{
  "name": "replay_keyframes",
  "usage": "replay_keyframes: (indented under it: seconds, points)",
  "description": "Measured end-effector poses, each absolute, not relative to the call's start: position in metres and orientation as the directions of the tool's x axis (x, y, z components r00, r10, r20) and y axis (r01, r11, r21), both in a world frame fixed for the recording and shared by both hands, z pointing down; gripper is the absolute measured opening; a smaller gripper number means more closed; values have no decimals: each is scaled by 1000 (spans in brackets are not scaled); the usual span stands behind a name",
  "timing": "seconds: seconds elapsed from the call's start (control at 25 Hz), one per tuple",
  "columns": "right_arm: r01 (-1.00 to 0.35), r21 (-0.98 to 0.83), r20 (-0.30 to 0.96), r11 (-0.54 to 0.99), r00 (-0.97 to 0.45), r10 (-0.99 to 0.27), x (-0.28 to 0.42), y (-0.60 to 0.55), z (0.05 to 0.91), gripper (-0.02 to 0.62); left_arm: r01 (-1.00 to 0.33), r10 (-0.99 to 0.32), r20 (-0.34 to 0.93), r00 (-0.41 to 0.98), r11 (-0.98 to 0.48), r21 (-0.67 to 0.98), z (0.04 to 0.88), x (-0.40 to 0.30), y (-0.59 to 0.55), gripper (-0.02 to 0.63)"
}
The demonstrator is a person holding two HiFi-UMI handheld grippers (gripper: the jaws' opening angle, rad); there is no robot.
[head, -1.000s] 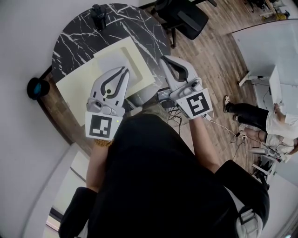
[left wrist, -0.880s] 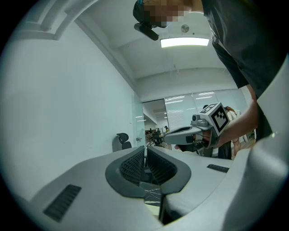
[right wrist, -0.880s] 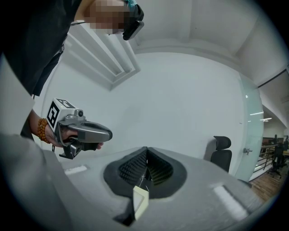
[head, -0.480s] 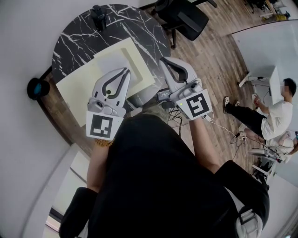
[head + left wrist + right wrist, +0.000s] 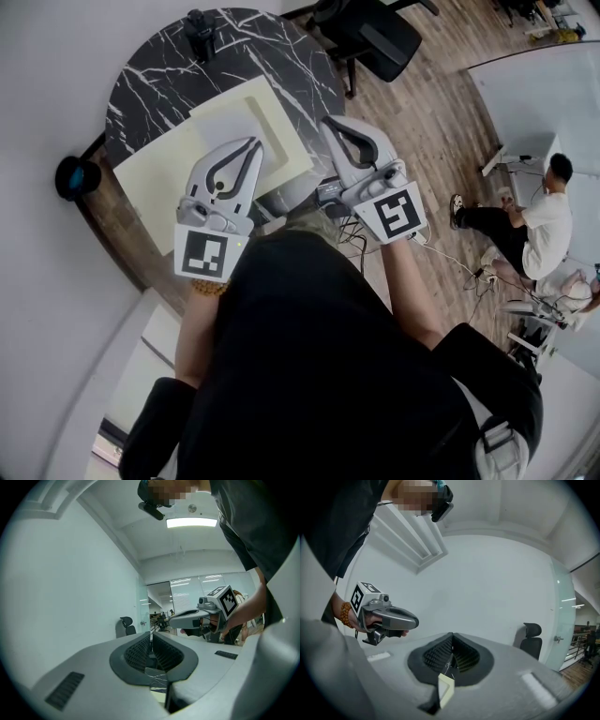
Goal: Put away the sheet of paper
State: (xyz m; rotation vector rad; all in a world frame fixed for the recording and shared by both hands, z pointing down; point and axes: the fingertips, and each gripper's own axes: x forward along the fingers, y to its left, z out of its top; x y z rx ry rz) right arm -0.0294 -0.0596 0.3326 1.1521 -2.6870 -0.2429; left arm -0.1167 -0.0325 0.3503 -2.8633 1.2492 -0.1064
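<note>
1. Both grippers hover over the near rim of the table [image 5: 155, 80], touching nothing. The left gripper [image 5: 254, 142] is clenched with nothing between its jaws, and the right gripper [image 5: 327, 121] is the same: jaws together, empty
2. The paper [image 5: 223, 122] looks to be the whitish sheet lying flat just ahead of the left gripper. It overlaps a cream piece [image 5: 286, 131], a folder or board, I cannot tell which
3. The step in hand seems to be the reach, so let the jaws part before going down, since closed tips can only push
4. A flat sheet gives little to pinch. Aim for a free corner or edge, or nudge it until an edge overhangs, then close on that
5. Pin the cream piece with the other gripper so only the paper lifts
6. Grip lightly and low to avoid creasing
</note>
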Motion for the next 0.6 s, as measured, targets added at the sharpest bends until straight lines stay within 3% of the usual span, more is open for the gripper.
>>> replay_keyframes:
  seconds: [0.6]
  points:
    - [-707,234,121,667,-660,-742,-23,-63,335,-3,-722,-723,69,687,-690,-45,357,-113,-34,29]
